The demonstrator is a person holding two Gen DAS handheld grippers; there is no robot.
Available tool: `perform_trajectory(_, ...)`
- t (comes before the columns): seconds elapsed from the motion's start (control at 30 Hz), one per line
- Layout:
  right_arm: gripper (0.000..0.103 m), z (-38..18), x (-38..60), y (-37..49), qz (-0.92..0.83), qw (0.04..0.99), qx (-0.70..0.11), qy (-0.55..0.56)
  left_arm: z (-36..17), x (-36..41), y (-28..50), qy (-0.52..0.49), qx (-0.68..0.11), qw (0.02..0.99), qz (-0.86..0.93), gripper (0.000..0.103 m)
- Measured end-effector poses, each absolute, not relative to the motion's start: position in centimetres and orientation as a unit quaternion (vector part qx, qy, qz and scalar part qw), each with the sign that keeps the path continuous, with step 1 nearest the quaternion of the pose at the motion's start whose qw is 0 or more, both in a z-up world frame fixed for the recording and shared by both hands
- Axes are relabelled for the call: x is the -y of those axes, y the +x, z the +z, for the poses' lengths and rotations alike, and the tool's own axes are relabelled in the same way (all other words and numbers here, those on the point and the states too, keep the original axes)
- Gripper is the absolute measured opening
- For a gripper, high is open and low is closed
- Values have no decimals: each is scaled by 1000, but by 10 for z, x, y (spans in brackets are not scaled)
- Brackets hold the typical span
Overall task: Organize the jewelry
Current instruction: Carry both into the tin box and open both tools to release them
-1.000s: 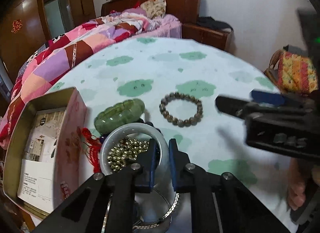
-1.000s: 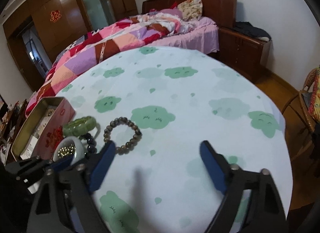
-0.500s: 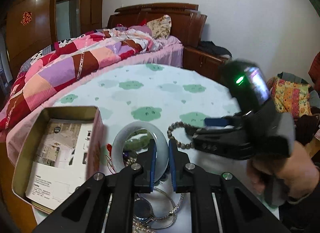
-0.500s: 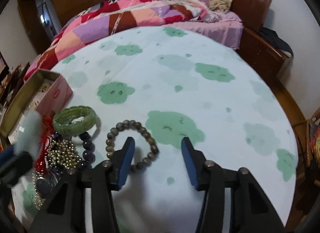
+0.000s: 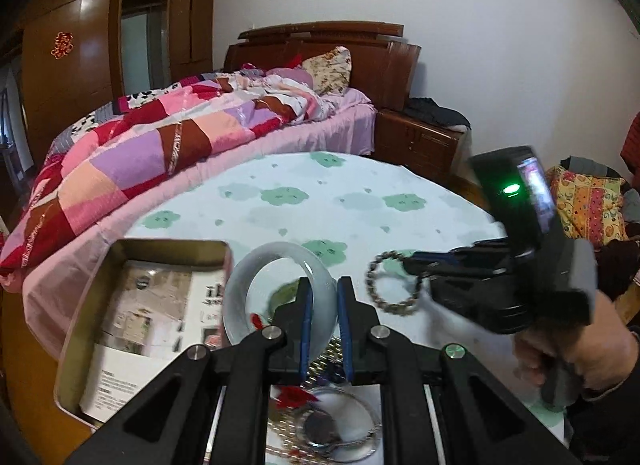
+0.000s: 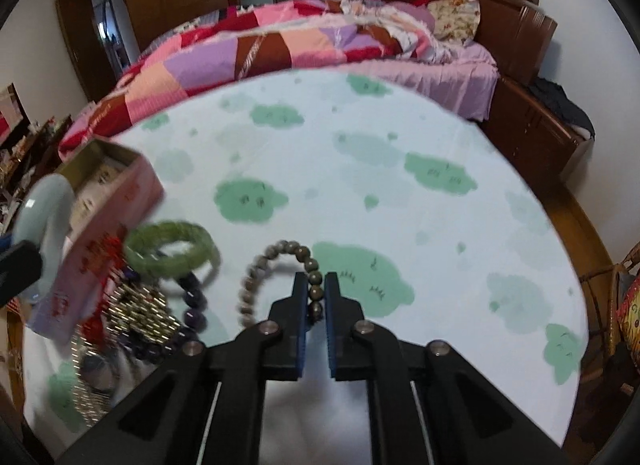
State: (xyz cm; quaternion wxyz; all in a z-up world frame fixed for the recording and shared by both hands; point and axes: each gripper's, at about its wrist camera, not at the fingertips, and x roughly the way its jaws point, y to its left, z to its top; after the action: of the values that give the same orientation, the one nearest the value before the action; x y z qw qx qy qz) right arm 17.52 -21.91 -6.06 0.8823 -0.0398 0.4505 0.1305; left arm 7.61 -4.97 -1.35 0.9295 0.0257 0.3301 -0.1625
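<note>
1. the left gripper (image 5: 323,297) has its blue-padded fingers (image 5: 305,313) drawn in close and pinching the rim of a pale jade bangle (image 5: 276,293); the bangle stands upright between the pads, raised above the table.
2. the right gripper (image 6: 316,293) has its fingers (image 6: 299,305) closed onto one side of a brown bead bracelet (image 6: 276,277); several beads sit between the pads and the rest of the loop hangs out to the left of the pads, lifted off the cloth.
3. in the left wrist view the same bead bracelet (image 5: 394,283) shows at the tip of the right gripper (image 5: 430,265), which is held by the right hand (image 5: 576,349).
4. in the right wrist view the jade bangle (image 6: 40,221) appears at the left edge, in front of the open tin box (image 6: 108,193).
5. just left of the bead bracelet lies a green bangle (image 6: 172,251), resting on the remaining pile: a dark purple bead strand (image 6: 192,305), a heap of small gold beads (image 6: 140,313) and a red tassel (image 6: 106,249).
6. the tin box (image 5: 80,329) lies beside the held bangle in the left wrist view; printed paper (image 5: 144,329) lines its bottom.
7. below the left gripper, thin silver bangles and a watch (image 5: 324,425) lie on the table.
8. the round table (image 6: 400,193) carries a white cloth printed with green clouds; a bed with a patchwork quilt (image 6: 280,45) stands behind it.
</note>
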Motion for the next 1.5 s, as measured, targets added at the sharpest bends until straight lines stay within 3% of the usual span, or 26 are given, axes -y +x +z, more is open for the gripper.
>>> perform_trajectory(0.33, 10, -2, 193, 176, 180, 894, -409, -32, -1, 3, 92, 22, -322, 939, -123, 12)
perform_trajectory(0.63, 10, 16, 141, 185, 232, 888, -395, -43, -5, -43, 120, 26, -331, 939, -86, 12)
perform_trajectory(1.5, 10, -47, 78, 216, 304, 847, -436, -20, -54, -57, 173, 50, -389, 918, -64, 12)
